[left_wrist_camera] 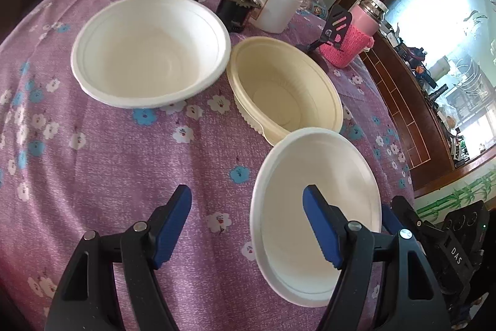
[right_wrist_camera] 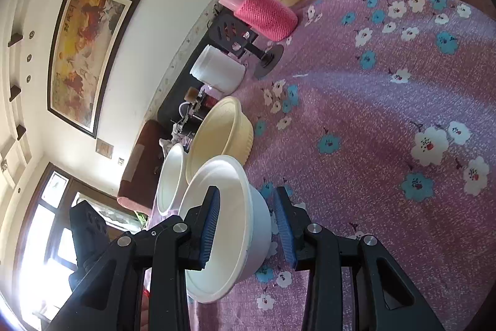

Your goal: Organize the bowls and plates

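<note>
The left hand-held gripper (left_wrist_camera: 248,225) points steeply down at the worktop (left_wrist_camera: 124,169), its jaws spread wide with nothing between them; only the purple flowered cloth lies under the gap, and its right finger overlaps the near white bowl (left_wrist_camera: 319,207) in the view. The right hand-held gripper (right_wrist_camera: 248,225) is rolled onto its side and tips gently downward, its jaws straddling that bowl's (right_wrist_camera: 229,216) wall, one blue pad inside the rim and one outside; whether the pads press on it cannot be told. Just beyond this bowl stands a cream bowl (left_wrist_camera: 285,92), and a large white bowl (left_wrist_camera: 152,51) sits to its left, rims nearly touching. A pink bottle (left_wrist_camera: 353,33) and white tub (left_wrist_camera: 282,2) stand farther back.
</note>
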### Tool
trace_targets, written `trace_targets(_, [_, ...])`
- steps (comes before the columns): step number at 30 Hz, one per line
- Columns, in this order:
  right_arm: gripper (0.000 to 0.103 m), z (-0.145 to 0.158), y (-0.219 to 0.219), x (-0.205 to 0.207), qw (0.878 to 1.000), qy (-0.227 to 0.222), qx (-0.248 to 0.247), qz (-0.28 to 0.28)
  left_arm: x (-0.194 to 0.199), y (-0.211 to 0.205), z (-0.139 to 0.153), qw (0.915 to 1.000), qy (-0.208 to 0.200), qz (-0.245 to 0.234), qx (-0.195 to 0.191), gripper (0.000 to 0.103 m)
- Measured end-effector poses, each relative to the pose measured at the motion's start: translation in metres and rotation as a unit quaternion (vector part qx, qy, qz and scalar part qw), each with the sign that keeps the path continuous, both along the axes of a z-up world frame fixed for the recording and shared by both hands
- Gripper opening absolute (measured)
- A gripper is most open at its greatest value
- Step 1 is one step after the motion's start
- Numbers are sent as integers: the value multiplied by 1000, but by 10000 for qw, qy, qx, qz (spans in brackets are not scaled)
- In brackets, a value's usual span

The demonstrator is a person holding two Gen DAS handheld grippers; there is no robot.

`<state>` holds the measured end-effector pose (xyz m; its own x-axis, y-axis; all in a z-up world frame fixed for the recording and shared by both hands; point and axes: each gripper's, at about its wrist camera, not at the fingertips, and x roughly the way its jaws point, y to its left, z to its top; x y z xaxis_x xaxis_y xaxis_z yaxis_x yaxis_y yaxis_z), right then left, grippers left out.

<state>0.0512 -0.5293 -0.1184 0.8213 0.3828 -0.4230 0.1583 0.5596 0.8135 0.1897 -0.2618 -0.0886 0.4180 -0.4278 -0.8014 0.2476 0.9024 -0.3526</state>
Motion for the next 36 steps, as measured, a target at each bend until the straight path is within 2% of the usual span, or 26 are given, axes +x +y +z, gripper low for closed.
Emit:
trace_targets(10, [39,-5,3,5,9999,46,52,94,4,-2,-1,9998,82,-10,-157,73])
trace_targets(17, [39,-10,4,9,9997,92,148,141,2,0,2,9998,-13,20,-191,71])
trace_targets(19, [39,-11,5,9,9997,101,170,145,2,-1,2,9998,-34,-4,-175,65])
trace_targets(21, [38,-10,6,10,9997,102,149,140,4,0,0,9997,34,-6,-223,54])
trace_targets(23, [35,-10,5,9,9998,90,141,118,6,1,-3,9997,83,-3,-212,37])
trace_targets(25, [31,-10,5,10,9998,97,133,101,8,2,-7,9996,166,30,-227,26])
trace_targets(31, [24,-11,6,13,9998,114,92,135,10,4,-10,9989,255,26,-385,15])
trace_targets(36, [14,-11,8,15,9998,116,0,136,8,1,-8,9989,213,-29,-412,11])
